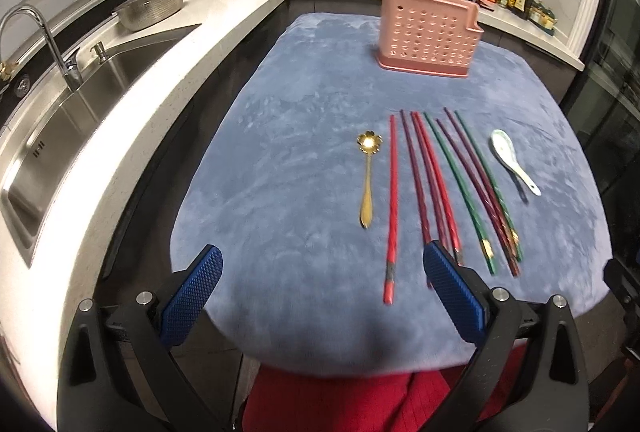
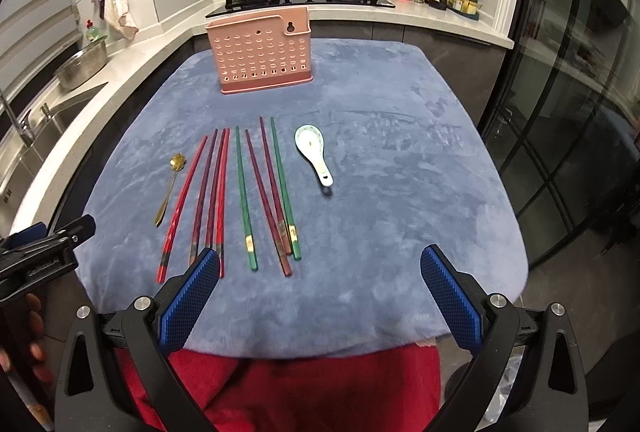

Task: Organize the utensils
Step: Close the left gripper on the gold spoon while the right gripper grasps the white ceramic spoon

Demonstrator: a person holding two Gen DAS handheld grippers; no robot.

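Over the near edge of the table (image 1: 280,160), in the left wrist view, the left gripper (image 1: 322,266) hung with its jaws spread wide and nothing between them. Its right-hand pad stood in front of the butt ends of the red and maroon chopsticks (image 1: 430,188), though I could not tell whether it touched them. A single red chopstick (image 1: 393,204) lay just left of that bunch, and the gold spoon (image 1: 367,178) lay beside it, nearer the left edge. The green and maroon chopsticks (image 1: 476,188) fanned out further right, with the white ceramic spoon (image 1: 514,162) beyond them. The pink utensil holder (image 1: 430,32) stood upright near the far edge, apparently empty.

From the right wrist view, the right gripper (image 2: 320,266) was likewise spread and held nothing, hovering at the near edge with the chopstick ends just ahead of its left pad. The white spoon sat alone toward the middle, and the holder stood at the far edge, well apart from everything.

I judged the sorting not yet begun: every utensil lay on the cloth. The next move would call for lowering one gripper onto a single thin utensil, pinching near its handle end, then carrying it to the holder's open top.
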